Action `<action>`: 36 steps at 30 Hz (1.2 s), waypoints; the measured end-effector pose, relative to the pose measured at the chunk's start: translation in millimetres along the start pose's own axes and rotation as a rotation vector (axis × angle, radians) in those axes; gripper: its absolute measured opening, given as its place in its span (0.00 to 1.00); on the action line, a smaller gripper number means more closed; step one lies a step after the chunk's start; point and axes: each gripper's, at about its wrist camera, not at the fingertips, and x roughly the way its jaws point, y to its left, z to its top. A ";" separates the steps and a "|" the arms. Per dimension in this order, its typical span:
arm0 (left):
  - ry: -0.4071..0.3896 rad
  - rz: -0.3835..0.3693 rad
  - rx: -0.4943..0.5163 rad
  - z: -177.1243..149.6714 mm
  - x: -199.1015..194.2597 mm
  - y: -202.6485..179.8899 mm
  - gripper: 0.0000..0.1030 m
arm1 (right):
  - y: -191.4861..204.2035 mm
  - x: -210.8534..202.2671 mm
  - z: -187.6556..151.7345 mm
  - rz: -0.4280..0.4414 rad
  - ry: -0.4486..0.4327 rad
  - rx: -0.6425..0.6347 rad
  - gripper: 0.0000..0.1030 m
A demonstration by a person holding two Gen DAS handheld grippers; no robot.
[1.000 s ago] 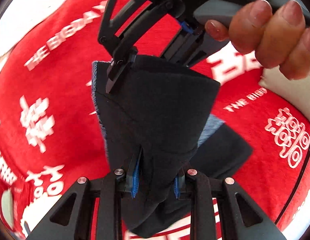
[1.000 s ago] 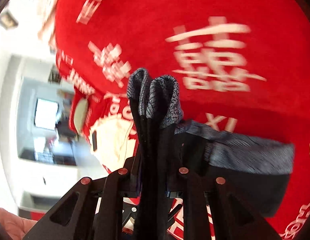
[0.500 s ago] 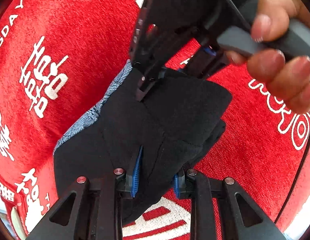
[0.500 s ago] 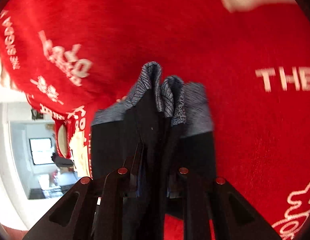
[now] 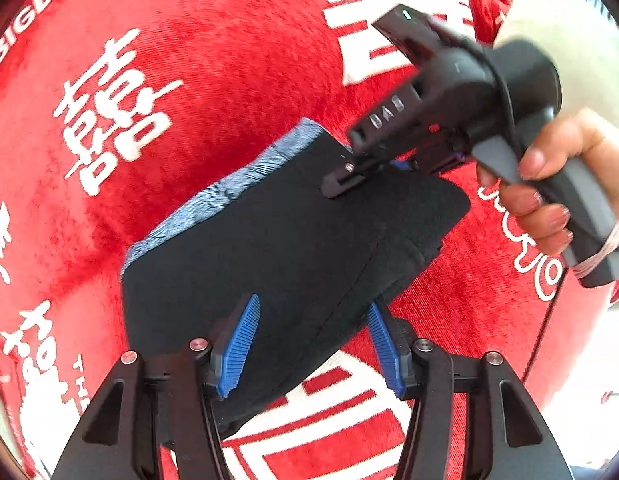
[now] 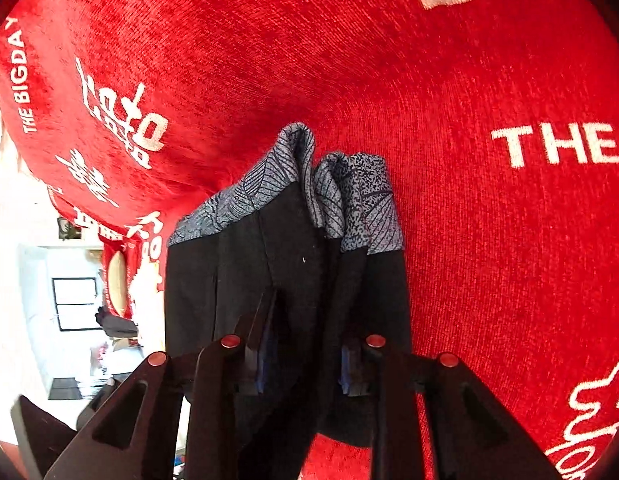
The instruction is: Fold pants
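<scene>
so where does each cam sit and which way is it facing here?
Left wrist: on the left hand-held gripper, looking down along its open blue pads at the folded pants on the red blanket; the right hand and right hand-held gripper show.
Right wrist: on the right hand-held gripper, facing down at the waistband.
Shared: pants and blanket.

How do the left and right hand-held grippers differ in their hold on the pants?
Left hand-held gripper jaws have just opened wide, pads visibly apart around the pants. Right hand-held gripper opened only slightly, bunched cloth filling its gap; grip unclear. Both straddle the pants.
</scene>
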 end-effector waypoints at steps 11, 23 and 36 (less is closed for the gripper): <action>-0.080 0.001 -0.082 6.1 -26.4 49.1 0.55 | 32.9 -4.1 -10.3 -0.248 -0.016 -0.102 0.45; 0.136 0.114 -0.576 -8.0 58.3 181.7 0.55 | 74.3 -42.9 -43.9 -0.267 -0.131 -0.066 0.59; 0.139 0.150 -0.609 -32.0 87.3 164.1 0.73 | 66.3 20.7 -53.8 -0.430 -0.034 -0.185 0.33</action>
